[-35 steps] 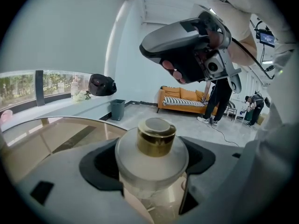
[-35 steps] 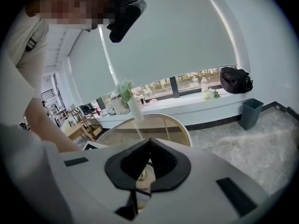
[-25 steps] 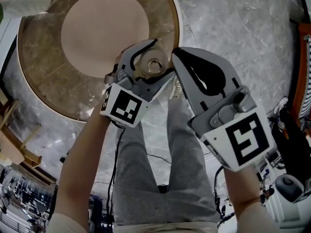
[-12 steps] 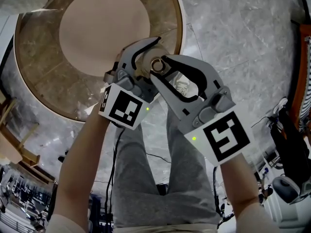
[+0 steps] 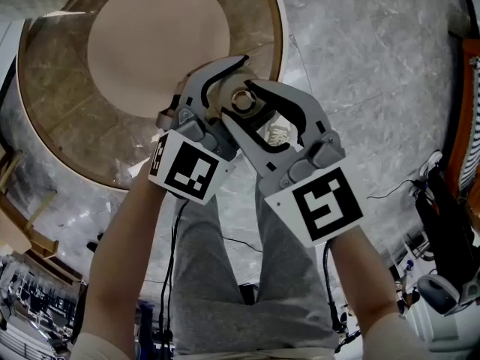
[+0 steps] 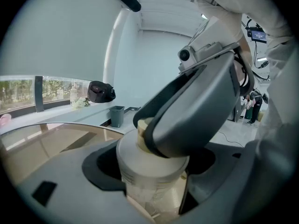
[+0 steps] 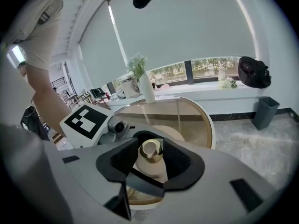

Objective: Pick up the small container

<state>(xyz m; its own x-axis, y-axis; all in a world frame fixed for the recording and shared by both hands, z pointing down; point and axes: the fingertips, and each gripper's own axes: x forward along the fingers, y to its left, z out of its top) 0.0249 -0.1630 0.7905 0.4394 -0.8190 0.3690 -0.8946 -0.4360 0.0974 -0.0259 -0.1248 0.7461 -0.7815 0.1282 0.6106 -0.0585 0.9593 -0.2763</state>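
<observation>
Nearest the camera are the person's grey trousers [image 5: 225,276] and both forearms, each ending in a marker cube: left [image 5: 187,167], right [image 5: 322,205].

Left hand-held gripper [image 5: 237,90]: jaws closed on the small container [image 6: 152,164], gripping its pale, ribbed body from both sides. The container stands upright in this grip.

Right hand-held gripper [image 7: 152,157]: it comes in from the right and sits over the container's upper end. Its jaws have just been opening and now stand wide apart. The container's gold-ringed top [image 7: 150,152] lies between the dark pads with a gap on either side, so the pads do not press on it. One right jaw lies across the top of the lid in the left gripper view.

In the head view the container shows against the near rim of the round glass-topped desk [image 5: 60,66]. Whether it touches the desk cannot be told.

Further out, a round beige disc [image 5: 157,43] lies at the desk's centre. A white vase with flowers [image 7: 147,90] stands at the far side.

Grey marble floor [image 5: 375,51] surrounds the desk.
</observation>
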